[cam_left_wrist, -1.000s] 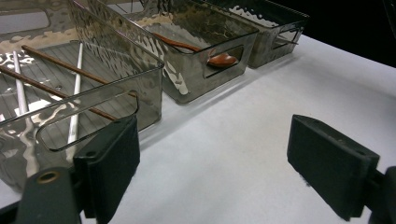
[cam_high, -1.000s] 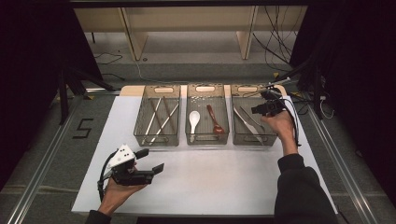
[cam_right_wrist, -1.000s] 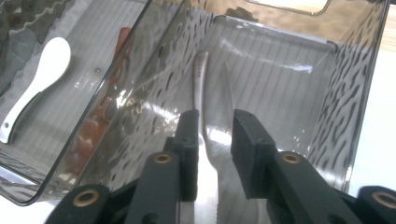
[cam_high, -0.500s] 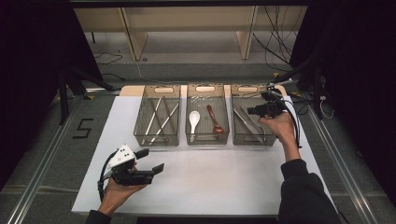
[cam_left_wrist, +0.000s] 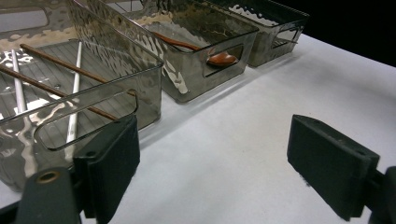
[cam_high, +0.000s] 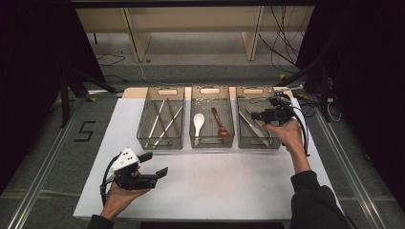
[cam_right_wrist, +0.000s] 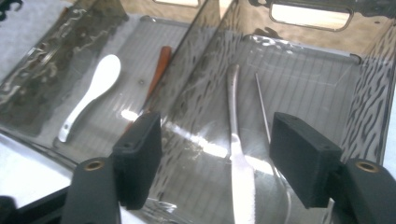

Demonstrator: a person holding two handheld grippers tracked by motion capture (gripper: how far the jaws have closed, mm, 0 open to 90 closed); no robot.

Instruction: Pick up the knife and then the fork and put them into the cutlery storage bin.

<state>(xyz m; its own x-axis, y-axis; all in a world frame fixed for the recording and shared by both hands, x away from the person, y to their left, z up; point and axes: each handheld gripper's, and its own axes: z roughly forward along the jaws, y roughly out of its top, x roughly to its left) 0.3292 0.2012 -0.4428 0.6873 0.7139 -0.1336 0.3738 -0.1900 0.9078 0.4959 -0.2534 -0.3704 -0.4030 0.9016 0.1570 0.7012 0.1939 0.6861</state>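
The right gripper (cam_high: 267, 114) was held over the right bin (cam_high: 242, 138), its fingers (cam_right_wrist: 137, 156) just opened wide, nothing clamped. Beneath them a knife (cam_right_wrist: 239, 168) was seen flat on the bin floor: long, silver, glossy, lengthwise, a thin metal rod (cam_right_wrist: 262, 109) just beside it. The left gripper (cam_high: 155, 164) was held over the tabletop (cam_high: 229, 186), fingers apart, empty.

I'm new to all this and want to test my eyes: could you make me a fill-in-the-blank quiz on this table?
1. The number of clear bins in the row is ____.
2. The white spoon lies in the ____ bin.
3. The right gripper hovers over the ____ bin, jaws just opened, nothing between them.

Missing words: three; middle; right
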